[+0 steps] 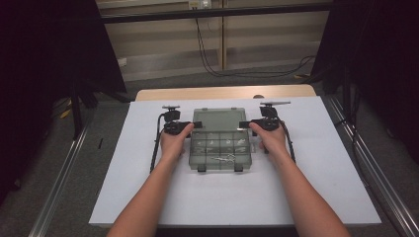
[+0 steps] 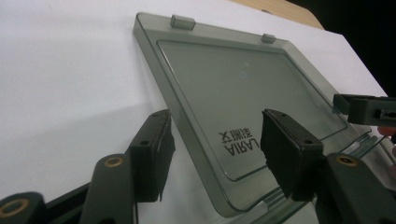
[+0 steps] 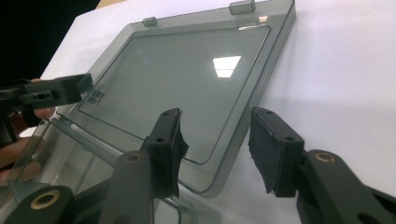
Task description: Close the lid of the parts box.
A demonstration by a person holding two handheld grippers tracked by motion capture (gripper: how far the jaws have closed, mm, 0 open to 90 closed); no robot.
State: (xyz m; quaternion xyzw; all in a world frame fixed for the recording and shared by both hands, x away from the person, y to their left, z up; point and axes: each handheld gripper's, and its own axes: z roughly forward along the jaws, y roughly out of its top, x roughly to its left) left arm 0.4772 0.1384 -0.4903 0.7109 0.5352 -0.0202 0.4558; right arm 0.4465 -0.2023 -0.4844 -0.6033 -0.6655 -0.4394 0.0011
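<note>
I see left gripper (image 2: 212, 149) and right gripper (image 3: 215, 151) both released, each straddling edge of smoky translucent plastic organizer-box lid (image 1: 217, 119), laid open on white counter (image 1: 316, 168).

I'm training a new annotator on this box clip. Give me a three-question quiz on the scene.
1. True or false: the lid of the organizer box lies open on the white sheet.
2. What does each gripper straddle? A) a side edge of the lid B) a front latch C) a cable
3. Do the pads of the left gripper press on the lid?

Key
1. True.
2. A, both for the left one and the right gripper.
3. No, gaps show on both sides.
</note>
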